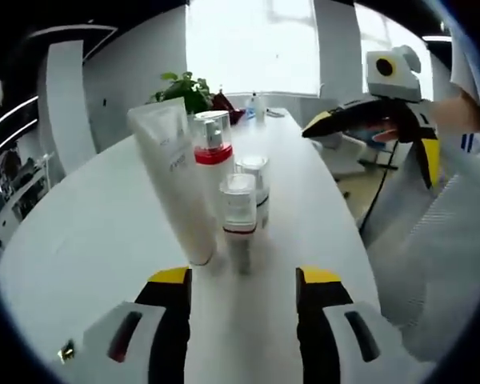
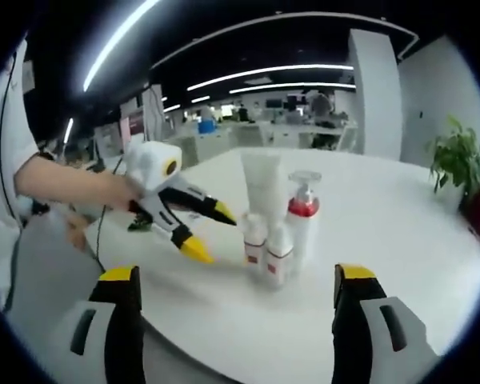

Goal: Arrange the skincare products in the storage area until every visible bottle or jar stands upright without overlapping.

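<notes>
Left gripper (image 1: 244, 280) hovers low over the white table (image 1: 80, 232), jaws wide and holding nothing, lined up on the cluster. Leftmost, the white tube (image 1: 172, 176) stands on its cap, leaning: probably soft and tippy, so grip it low. Next, the red-collared pump bottle (image 1: 211, 144), then two small clear-capped bottles (image 1: 240, 204) (likely slick, light, best taken by the body). Over in the right gripper view, the right gripper (image 2: 236, 280) is equally spread, empty.

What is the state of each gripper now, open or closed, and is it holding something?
Left gripper: open, holding nothing, jaws spread before the small bottle.
Right gripper: open, holding nothing, jaws wide apart, clear of the bottles.
</notes>
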Available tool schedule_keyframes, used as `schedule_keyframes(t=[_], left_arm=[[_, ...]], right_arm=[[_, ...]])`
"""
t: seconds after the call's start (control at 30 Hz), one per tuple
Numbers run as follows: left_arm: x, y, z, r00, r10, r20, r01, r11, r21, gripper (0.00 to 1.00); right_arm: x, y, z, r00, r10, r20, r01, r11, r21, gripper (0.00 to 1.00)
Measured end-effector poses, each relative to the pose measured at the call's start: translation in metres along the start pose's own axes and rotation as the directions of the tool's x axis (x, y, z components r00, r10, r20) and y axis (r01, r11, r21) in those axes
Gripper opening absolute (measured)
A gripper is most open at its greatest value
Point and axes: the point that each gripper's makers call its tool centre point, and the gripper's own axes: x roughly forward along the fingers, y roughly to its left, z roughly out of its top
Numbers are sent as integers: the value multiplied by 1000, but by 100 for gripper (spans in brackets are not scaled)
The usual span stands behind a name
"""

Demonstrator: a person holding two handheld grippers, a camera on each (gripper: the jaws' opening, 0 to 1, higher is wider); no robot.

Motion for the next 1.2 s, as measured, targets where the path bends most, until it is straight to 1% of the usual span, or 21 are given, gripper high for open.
schedule_keyframes(t=[0.07,0.13,0.27,0.37,0.4,0.47,0.53,0.6,0.73,0.83,0.93,1.03,1.07,1.1,1.2], left_arm=[[-6,1,-5,1000,23,-18,-23,1000,6,53],[-12,2,-7,999,42,-18,-42,999,5,56],[-28,5,-12,997,74,-8,-74,997,-32,60],[-39,10,-19,994,105,-15,-106,992,-62,64],[-43,10,-21,993,120,-21,-121,991,-61,65],[-51,11,-28,987,151,-50,-154,985,-72,66],[-57,10,-30,985,166,-48,-169,982,-80,69],[-65,9,-34,981,184,-53,-189,975,-118,71],[-78,10,-40,975,215,-51,-220,964,-147,75],[-87,5,-43,972,227,-62,-235,954,-185,76],[-96,5,-50,967,244,-70,-253,945,-209,78],[-107,4,-57,963,262,-64,-269,933,-237,81],[-110,-3,-57,961,269,-65,-277,927,-254,82],[-114,-6,-59,958,279,-64,-286,921,-266,83],[-125,-5,-66,952,298,-72,-306,908,-285,87]], right_arm=[[0,1,1,1000,0,-1,0,1000,-8,99],[1,1,2,1000,2,-3,-2,1000,-14,99],[1,1,3,1000,2,-2,-2,1000,-20,99],[1,1,6,1000,2,5,-2,1000,-5,99],[0,0,6,1000,-2,3,2,1000,-5,99],[0,0,7,1000,-5,1,5,1000,-10,99],[0,1,7,1000,-2,0,2,1000,-10,99],[0,2,7,1000,5,-7,-5,1000,-18,99],[2,4,7,1000,11,-12,-12,1000,-23,99],[1,5,9,1000,11,-8,-11,1000,-22,99],[2,4,10,1000,7,-6,-8,1000,-18,99],[2,4,9,1000,5,-12,-5,1000,-17,99],[1,3,9,1000,4,-13,-4,1000,-17,99],[1,3,9,1000,3,-13,-4,1000,-17,99],[0,5,11,1000,5,-15,-5,1000,-19,99]])
